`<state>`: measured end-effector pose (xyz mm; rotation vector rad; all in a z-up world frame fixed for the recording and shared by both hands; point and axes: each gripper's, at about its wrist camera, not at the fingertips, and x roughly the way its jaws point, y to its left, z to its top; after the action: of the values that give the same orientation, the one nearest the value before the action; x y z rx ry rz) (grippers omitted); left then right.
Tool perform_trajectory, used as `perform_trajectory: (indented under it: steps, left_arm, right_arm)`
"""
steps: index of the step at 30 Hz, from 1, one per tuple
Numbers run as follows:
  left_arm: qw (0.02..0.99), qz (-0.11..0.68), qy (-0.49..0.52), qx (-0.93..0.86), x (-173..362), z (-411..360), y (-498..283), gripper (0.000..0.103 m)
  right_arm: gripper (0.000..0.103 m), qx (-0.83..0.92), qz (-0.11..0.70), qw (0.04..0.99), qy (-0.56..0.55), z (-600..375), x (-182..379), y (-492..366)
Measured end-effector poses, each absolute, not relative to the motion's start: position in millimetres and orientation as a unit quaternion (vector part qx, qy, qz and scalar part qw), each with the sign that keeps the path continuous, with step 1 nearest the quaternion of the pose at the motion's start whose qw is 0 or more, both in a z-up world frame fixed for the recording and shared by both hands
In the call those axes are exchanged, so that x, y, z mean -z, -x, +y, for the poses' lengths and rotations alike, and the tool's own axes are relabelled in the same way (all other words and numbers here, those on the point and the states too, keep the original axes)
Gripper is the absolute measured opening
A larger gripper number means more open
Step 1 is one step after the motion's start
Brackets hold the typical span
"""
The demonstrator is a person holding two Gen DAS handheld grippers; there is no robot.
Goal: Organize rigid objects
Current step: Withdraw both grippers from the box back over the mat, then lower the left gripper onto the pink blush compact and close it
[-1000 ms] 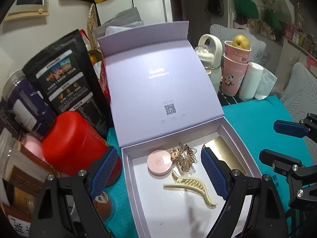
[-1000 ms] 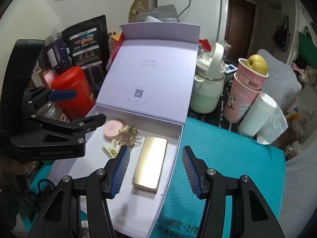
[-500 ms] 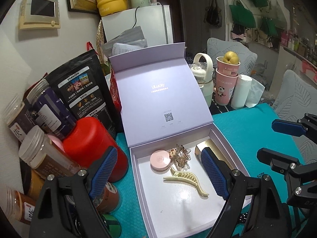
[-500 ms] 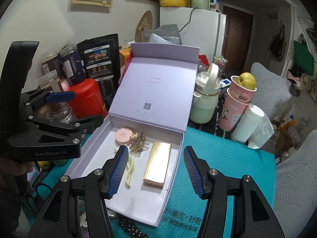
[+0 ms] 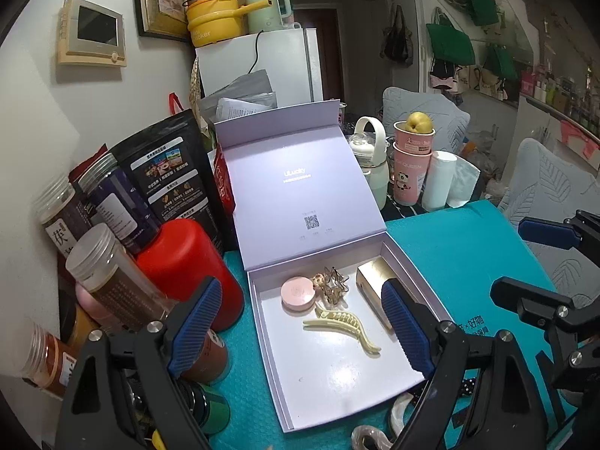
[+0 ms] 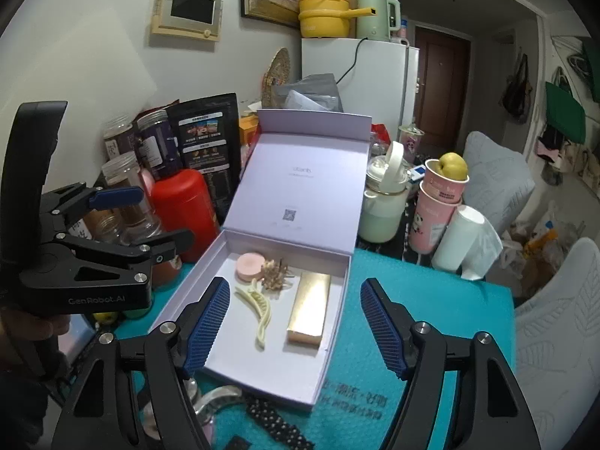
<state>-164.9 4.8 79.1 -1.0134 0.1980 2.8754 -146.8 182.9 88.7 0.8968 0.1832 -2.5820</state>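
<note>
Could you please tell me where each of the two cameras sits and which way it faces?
Left wrist: on the left gripper, above the table's left, facing the open lavender box; its open fingers frame it, the right gripper at right.
Right wrist: on the right gripper, facing the box; the left gripper at left.
Shared: box, gold case, cream hair claw.

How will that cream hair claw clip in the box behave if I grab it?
The cream hair claw clip looks like thin, rigid plastic, so probably light and stiff. Its long curved body and glossy surface may let it pivot or slip between pads. The teeth look slender, so squeeze gently; it lies loose on the smooth floor of the lavender box and may skid.
</note>
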Motion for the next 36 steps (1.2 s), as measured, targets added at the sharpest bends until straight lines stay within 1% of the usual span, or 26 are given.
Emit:
perform_trajectory:
  steps: [1, 3, 9, 19, 27, 36]
  left_arm:
    - [0.044, 0.064, 0.332, -0.94, -78.6, 4.3, 162.2, 0.088]
    - [0.045, 0.067, 0.333, -0.94, -77.6, 4.2, 155.5, 0.088]
    - [0.052, 0.068, 0.319, -0.944, -74.1, 5.5, 130.8, 0.088]
    - [0.059, 0.065, 0.332, -0.939, -57.4, 4.8, 93.9, 0.088]
    - [0.072, 0.061, 0.344, -0.934, -39.6, -1.1, 71.3, 0.088]
    - [0.079, 0.046, 0.367, -0.926, -11.3, -10.9, 57.0, 0.088]
  right_arm:
    - [0.074, 0.924, 0.066, 0.199, -0.32, 183.2, -88.7, 142.5]
    - [0.078, 0.925, 0.064, 0.197, -0.319, 184.2, -88.1, 136.6]
    - [0.078, 0.927, 0.064, 0.188, -0.318, 185.7, -80.8, 121.2]
    - [0.078, 0.923, 0.044, 0.188, -0.333, 189.3, -62.2, 90.8]
    - [0.078, 0.918, 0.034, 0.194, -0.344, 188.7, -47.5, 68.2]
    - [0.078, 0.908, 0.025, 0.202, -0.366, 180.1, -18.9, 54.4]
